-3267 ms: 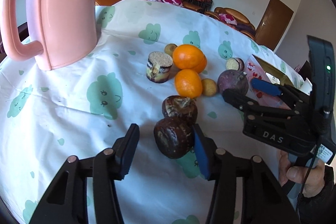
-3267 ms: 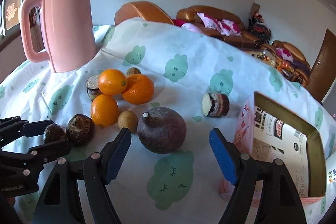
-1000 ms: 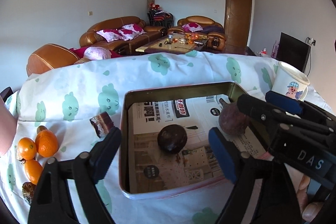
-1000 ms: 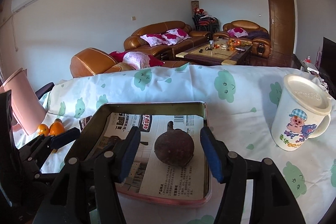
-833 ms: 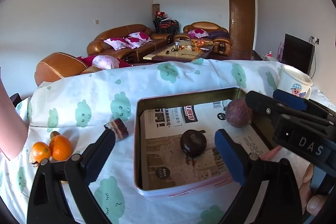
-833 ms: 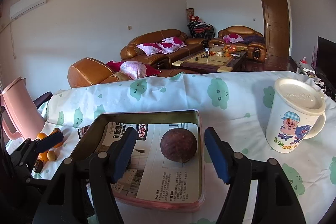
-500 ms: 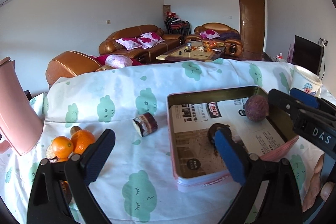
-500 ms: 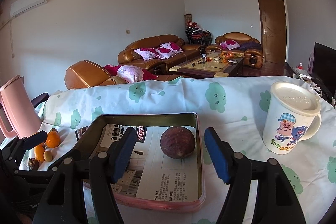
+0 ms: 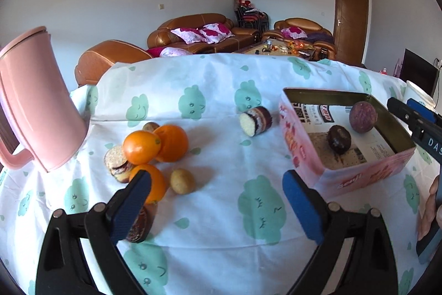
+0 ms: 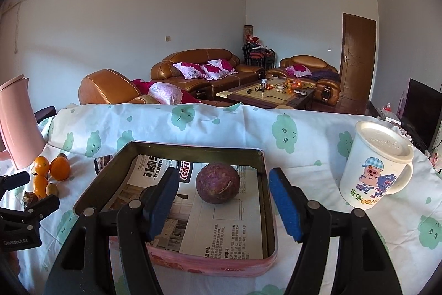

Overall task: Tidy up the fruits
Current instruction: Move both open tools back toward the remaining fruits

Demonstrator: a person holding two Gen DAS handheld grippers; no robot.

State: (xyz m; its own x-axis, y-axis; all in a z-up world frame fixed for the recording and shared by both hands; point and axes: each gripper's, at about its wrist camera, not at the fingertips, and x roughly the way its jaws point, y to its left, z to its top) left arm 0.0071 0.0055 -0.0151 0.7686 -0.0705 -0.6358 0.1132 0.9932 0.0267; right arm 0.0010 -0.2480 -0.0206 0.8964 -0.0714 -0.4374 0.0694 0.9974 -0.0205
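1. Writing: the right gripper's body, at the right edge of the left wrist view, shows the white letters "DAS", cut off by the frame. The left gripper's body, at the lower left of the right wrist view, reads "GenRobot.AI". The newspaper lining the tin [image 10: 132, 165] carries printed Chinese text too small to read; the pink outer wall has red lettering that cannot be made out. The white mug [image 10: 375, 162] bears a cartoon pig in a cap over coloured characters.
2. Left gripper [image 9: 215, 201]: jaws spread wide, nothing between the blue pads; bare tablecloth [image 9: 221, 156] lies under the gap.
3. Right gripper [image 10: 223, 201]: jaws partly apart, gripping nothing. The purple round fruit [image 10: 217, 183] is seen between the pads but lies beyond them on the tin floor.
4. Fruit inside the tin: the purple fruit rests near the far right corner, and a dark brown fruit [image 9: 338, 139] nearer the middle. Both are roundish, with no clear long axis.
5. Fruit outside the tin: three oranges [image 9: 141, 147] cluster beside the pink jug [image 9: 41, 107], with a small tan oval fruit [image 9: 182, 180] just in front, its long axis roughly upright in the picture. A dark fruit [image 9: 141, 223] is partly hidden behind the left pad.
6. A cut cylindrical piece [image 9: 255, 120] lies on its side between the oranges and the tin, its pale end facing left. A similar piece [image 9: 117, 162] touches the oranges.
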